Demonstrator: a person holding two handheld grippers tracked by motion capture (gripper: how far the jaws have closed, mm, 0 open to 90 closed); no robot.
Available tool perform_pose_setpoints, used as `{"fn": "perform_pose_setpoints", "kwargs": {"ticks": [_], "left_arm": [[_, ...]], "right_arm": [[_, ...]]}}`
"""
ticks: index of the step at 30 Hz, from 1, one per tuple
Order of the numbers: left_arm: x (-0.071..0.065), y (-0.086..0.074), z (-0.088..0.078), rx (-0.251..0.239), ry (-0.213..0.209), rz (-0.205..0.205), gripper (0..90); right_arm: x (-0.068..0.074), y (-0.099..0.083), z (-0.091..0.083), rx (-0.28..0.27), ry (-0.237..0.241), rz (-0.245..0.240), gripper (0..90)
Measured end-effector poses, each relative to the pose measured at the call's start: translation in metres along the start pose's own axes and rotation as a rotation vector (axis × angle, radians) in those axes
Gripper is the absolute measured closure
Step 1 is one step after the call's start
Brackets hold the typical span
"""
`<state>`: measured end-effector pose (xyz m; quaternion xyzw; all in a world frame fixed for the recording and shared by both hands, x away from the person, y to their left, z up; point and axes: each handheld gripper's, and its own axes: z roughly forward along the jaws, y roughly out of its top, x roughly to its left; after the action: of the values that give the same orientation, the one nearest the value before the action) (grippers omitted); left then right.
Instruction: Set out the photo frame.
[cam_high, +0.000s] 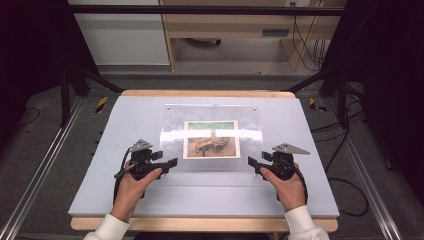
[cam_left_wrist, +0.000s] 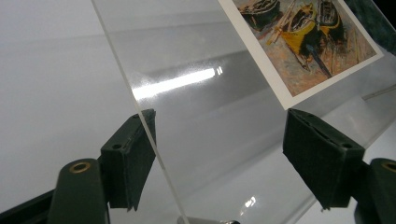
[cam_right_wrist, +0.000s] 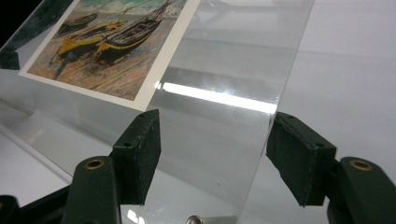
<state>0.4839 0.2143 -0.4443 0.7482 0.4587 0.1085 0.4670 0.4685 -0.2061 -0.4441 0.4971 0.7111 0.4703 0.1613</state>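
A clear acrylic sheet (cam_high: 212, 137) lies flat near the middle of the grey tabletop (cam_high: 125, 195), with a boat picture (cam_high: 210, 139) under or inside it at its centre. Beyond the sheet's far edge, which carries two small screws, a narrow strip of tabletop runs to the wooden rim. On the near side of the sheet a wide bare band of tabletop stretches toward the person, and to the left and right of the sheet there are broad bare margins as well.

Both forearms come in from the near side of the sheet, in white sleeves, the hands wrapped around the claw bodies and the claws pointing inward at the sheet's near corners.

The left claw (cam_high: 167, 164) sits at the sheet's near left corner. In the left gripper view its jaws stand fairly wide; the sheet's left edge (cam_left_wrist: 149, 135) runs just beside the left pad (cam_left_wrist: 130, 158), while the other pad (cam_left_wrist: 322, 156) hangs over the sheet, apart from it. Nothing is gripped.

The right claw (cam_high: 256, 164) sits at the sheet's near right corner. In the right gripper view its jaws are also fairly wide, straddling the sheet's right edge (cam_right_wrist: 273, 119): one pad (cam_right_wrist: 140, 156) over the sheet, the other pad (cam_right_wrist: 299, 156) just outside the edge. It grips nothing.
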Motion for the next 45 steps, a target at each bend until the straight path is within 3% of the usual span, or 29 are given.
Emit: {"fn": "perform_pose_setpoints", "kwargs": {"ticks": [26, 40, 45], "left_arm": [[-0.008, -0.008, -0.011, -0.008, 0.019, 0.020, 31.4], [-0.017, -0.015, -0.021, -0.003, 0.049, 0.067, 35.6], [-0.018, -0.018, -0.024, -0.009, 0.047, 0.065, 38.7]], "right_arm": [[0.005, -0.005, -0.011, -0.014, -0.014, -0.041, 41.8], [0.013, -0.012, -0.023, -0.020, -0.041, -0.083, 47.6], [0.014, -0.015, -0.026, -0.027, -0.046, -0.092, 50.3]]}}
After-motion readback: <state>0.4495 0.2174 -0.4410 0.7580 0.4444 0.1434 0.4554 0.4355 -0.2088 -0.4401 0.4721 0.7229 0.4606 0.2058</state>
